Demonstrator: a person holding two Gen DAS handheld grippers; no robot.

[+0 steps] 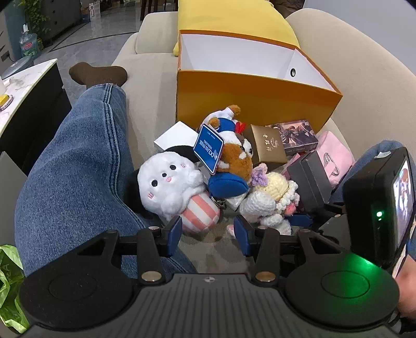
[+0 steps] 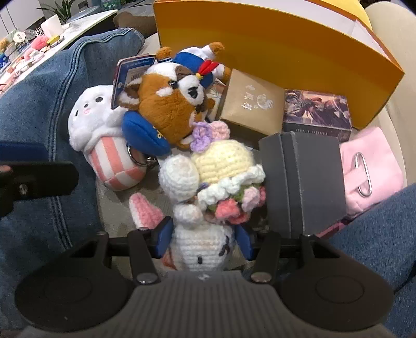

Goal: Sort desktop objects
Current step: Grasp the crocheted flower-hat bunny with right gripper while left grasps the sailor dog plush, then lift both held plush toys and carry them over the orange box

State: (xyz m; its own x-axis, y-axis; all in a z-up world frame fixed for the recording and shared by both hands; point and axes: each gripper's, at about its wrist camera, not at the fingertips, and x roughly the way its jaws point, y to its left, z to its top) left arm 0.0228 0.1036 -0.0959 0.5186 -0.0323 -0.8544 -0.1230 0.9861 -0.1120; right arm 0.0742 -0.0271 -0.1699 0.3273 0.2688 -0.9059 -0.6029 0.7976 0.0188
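A pile of toys and boxes lies on the beige sofa in front of an open orange box (image 1: pixel 249 91), also in the right wrist view (image 2: pixel 273 44). A white plush with a striped base (image 1: pixel 176 187) lies left; it also shows in the right wrist view (image 2: pixel 104 135). A brown sailor plush (image 1: pixel 231 161) lies over it, also seen from the right (image 2: pixel 166 104). My left gripper (image 1: pixel 208 234) is open and empty just before the striped plush. My right gripper (image 2: pixel 202 239) has its jaws around a white crocheted bunny (image 2: pixel 202 249), touching its sides. The bunny also shows in the left wrist view (image 1: pixel 270 202).
A gold box (image 2: pixel 252 109), a purple printed box (image 2: pixel 317 111), a dark grey box (image 2: pixel 304 182) and a pink pouch (image 2: pixel 369 169) lie right of the toys. My jeans-clad legs (image 1: pixel 78 169) flank the pile. A yellow cushion (image 1: pixel 234 18) sits behind the orange box.
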